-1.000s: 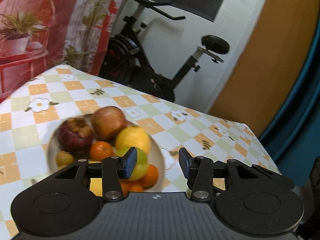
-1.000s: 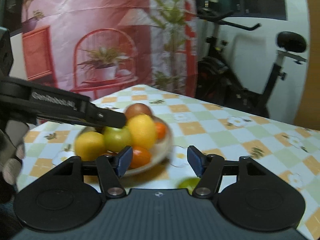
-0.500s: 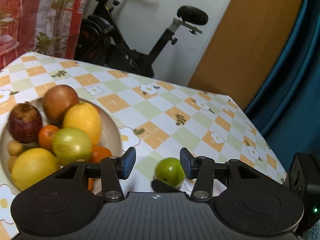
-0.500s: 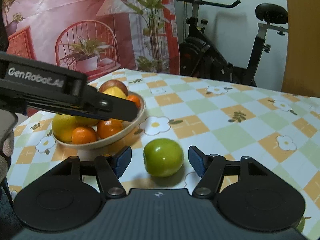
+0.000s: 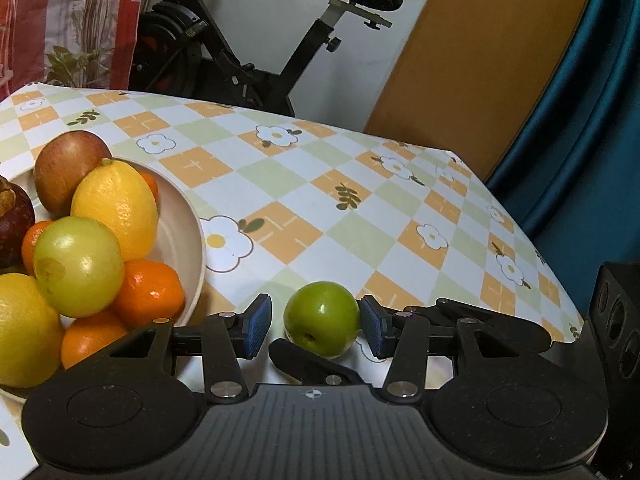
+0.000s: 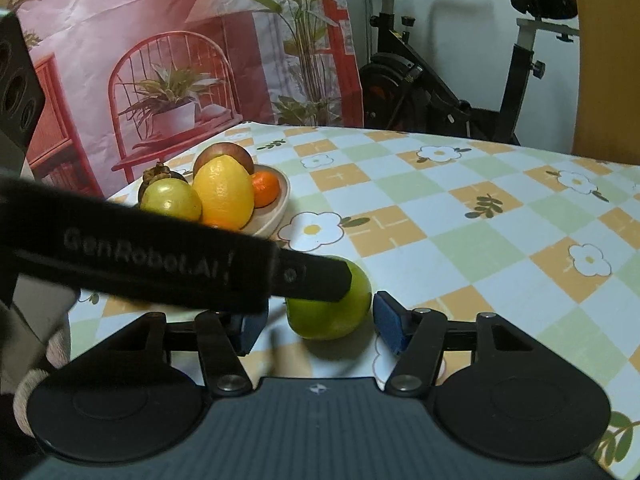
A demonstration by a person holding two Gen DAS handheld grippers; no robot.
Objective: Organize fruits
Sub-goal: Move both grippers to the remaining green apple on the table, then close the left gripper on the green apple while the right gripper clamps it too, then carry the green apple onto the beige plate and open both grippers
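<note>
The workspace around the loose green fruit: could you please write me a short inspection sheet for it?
Surface: table under a checked orange, green and white floral cloth.
Job's things: round green fruit lying on the cloth beside a beige bowl; bowl piled with a yellow lemon, oranges, a pale green fruit and dark fruits.
Clutter: nothing seen.
Grippers: left tongs straddle the green fruit, pads not seen pressing; right tongs also straddle it, jaws closing, not yet touching.
Cables: nothing seen.
Surroundings: black exercise bike, printed red backdrop, blue curtain.
</note>
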